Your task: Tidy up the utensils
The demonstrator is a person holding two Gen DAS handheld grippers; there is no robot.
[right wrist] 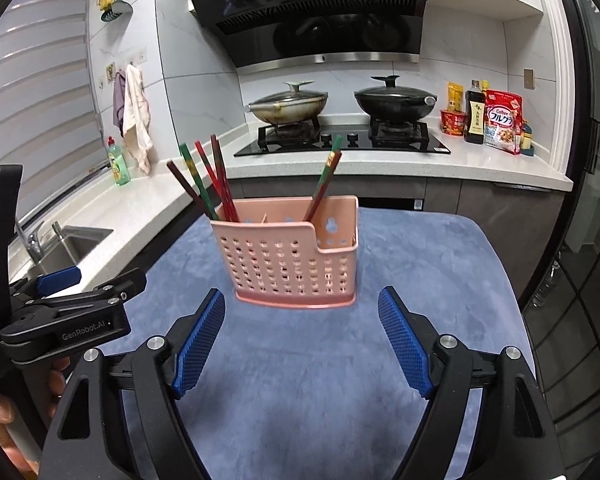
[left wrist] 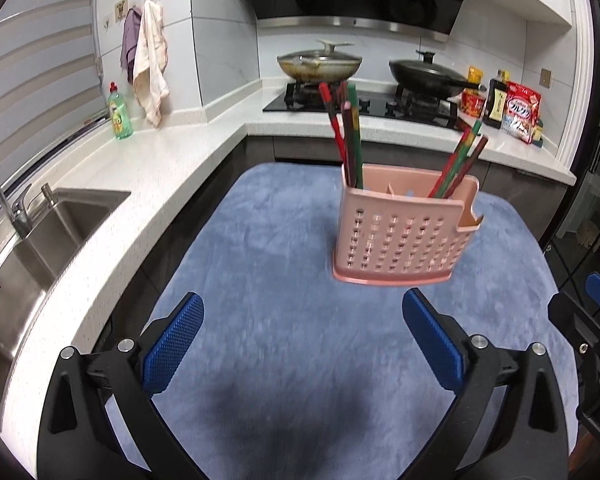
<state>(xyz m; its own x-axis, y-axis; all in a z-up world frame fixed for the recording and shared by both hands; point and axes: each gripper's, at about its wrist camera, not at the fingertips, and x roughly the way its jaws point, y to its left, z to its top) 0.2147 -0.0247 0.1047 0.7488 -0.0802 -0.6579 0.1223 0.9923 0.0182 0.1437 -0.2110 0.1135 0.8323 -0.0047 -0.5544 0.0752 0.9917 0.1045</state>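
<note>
Both hand-held grippers are seen spread wide with nothing between their blue pads: the left gripper [left wrist: 302, 322] and the right gripper [right wrist: 302, 318] are each pointed down at the pink holder [right wrist: 290, 254], and neither is touching it. The holder is stood upright on the blue mat [right wrist: 300, 400], just beyond the fingertips. Red and green chopsticks are sorted into it in two groups: a larger bunch [right wrist: 206, 186] at its left end and a smaller bunch [right wrist: 324, 182] toward its right, all leaning outward above the rim. No loose utensil can be made out on the mat, so the sorting is judged to be done or nearly so.

Risk is judged to lie mostly in the holder itself. It looks light and is loaded with tall, leaning sticks, so it could be tipped or slid on the soft mat if a finger were pushed against its wall or its base. The protruding stick ends could be caught by a passing pad and levered out. Contact between the two grippers is also possible, since they are held close side by side.
</note>
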